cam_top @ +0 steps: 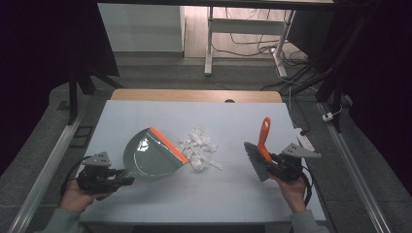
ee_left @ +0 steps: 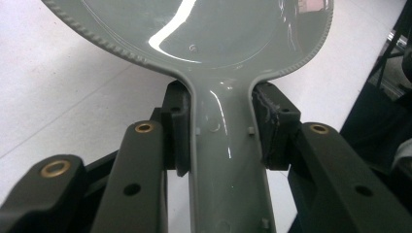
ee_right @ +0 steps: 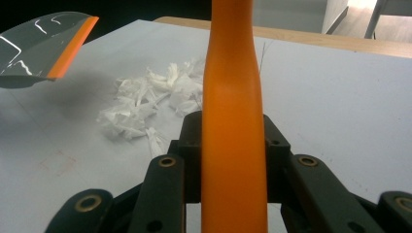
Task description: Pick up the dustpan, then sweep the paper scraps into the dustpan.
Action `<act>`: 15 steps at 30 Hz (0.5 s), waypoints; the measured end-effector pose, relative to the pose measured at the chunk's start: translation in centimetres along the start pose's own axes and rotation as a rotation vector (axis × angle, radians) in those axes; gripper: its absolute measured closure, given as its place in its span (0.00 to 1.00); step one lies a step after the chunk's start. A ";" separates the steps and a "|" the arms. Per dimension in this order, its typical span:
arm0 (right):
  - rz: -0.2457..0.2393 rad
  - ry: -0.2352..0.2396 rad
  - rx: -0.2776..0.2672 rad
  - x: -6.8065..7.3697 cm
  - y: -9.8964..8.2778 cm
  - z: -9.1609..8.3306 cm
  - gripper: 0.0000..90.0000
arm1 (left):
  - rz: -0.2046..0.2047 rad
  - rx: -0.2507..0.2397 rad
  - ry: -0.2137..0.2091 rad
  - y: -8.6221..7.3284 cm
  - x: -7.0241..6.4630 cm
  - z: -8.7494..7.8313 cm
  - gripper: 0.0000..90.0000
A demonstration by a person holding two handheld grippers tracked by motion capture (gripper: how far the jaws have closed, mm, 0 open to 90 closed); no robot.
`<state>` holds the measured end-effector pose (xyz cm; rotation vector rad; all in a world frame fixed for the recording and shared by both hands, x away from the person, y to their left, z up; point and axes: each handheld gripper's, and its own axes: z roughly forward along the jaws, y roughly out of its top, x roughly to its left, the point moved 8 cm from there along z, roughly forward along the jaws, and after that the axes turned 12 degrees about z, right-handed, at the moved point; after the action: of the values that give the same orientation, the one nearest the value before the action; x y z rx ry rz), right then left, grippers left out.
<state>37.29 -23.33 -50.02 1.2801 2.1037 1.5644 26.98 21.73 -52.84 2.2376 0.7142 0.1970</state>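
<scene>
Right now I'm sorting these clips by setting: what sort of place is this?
Probably a lab or workshop recording station, not a home. A white-topped table sits between dark curtains, loose cables trail over the floor beside desk legs, and hand-held grippers hold a grey dustpan and a brush by paper scraps.

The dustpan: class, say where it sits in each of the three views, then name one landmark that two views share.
High view: the grey dustpan lies left of centre, its handle in the left gripper.
Left gripper view: its pan and handle run up the middle, clamped between the black jaws.
Right gripper view: its orange lip shows at top left.
Shared landmark: the pile of white paper scraps.
</scene>
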 end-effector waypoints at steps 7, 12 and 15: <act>-0.004 0.007 0.005 0.2 -0.1 0.2 0.78 | 0.034 0.055 -0.034 -1.0 -0.7 0.7 0.69; -0.002 0.012 0.007 0.3 -0.1 0.4 0.78 | 0.029 0.064 -0.038 -1.4 -0.8 0.7 0.69; -0.005 0.015 0.007 0.5 0.0 0.5 0.78 | 0.023 0.069 -0.032 -1.5 -0.7 0.7 0.69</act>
<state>37.29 -22.64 -50.11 1.2679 2.1217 1.5709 25.96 21.77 -54.35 2.3101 0.6881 0.1490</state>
